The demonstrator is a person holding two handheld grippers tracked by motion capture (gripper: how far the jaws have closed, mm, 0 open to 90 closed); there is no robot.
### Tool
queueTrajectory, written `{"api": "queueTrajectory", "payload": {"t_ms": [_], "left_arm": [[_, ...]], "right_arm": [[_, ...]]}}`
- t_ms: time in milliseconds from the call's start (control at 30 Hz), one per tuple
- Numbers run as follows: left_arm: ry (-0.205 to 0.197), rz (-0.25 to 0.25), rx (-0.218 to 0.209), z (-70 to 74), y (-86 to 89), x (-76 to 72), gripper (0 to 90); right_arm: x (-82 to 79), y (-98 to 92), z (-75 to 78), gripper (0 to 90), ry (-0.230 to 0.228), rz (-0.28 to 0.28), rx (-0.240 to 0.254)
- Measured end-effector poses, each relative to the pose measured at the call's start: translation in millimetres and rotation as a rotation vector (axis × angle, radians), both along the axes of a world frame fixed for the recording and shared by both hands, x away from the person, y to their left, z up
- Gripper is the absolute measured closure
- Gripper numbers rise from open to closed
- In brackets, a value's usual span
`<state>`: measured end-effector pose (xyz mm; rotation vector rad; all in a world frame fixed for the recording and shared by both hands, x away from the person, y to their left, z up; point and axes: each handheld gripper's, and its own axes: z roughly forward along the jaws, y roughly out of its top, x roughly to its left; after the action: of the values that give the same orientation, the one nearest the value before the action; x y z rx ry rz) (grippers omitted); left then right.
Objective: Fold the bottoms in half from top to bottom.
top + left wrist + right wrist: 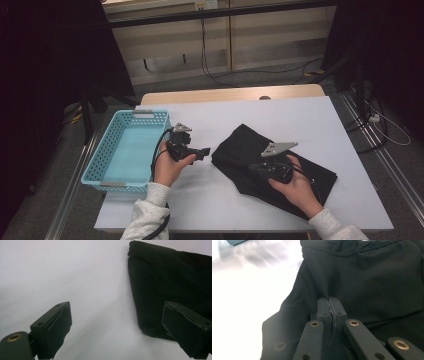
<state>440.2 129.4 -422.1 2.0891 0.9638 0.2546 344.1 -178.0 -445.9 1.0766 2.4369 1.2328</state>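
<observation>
At the left of the table (220, 210) sits a light blue basket (100, 165), its long side running from near to far. Just right of it, the person's left hand (169, 167) holds the left gripper (204, 151) above the white tabletop, pointing right toward the cloth. In the left gripper view its two jaws stand wide apart with nothing between them; bare table lies under them, and the left edge of the cloth lies just beyond.

The black cloth (240, 145) lies folded on the right half of the table, well apart from the basket. The right hand (295, 187) rests over the cloth with the right gripper (331, 305) pointing left. In the right gripper view its jaws are pressed together on a raised pinch of the black cloth, which puckers up into them.
</observation>
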Motion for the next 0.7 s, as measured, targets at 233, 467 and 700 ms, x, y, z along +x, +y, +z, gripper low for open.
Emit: {"api": "queueTrajectory", "payload": {"t_ms": [233,467,700], "left_arm": [[-0.002,-0.010,0.006,-0.3,-3.6,0.2,9.2],[-0.004,-0.017,0.006,0.8,-4.2,0.4,9.2],[-0.006,-0.017,0.003,2.0,-4.4,-0.2,9.3]], "right_arm": [[-6.9,-6.5,4.9,88.4,-0.015,0.006,-0.014],[-14.7,-14.1,9.8,88.3,-0.011,0.019,-0.025],[-24.5,-9.4,10.5,87.6,0.001,0.057,-0.047]]}}
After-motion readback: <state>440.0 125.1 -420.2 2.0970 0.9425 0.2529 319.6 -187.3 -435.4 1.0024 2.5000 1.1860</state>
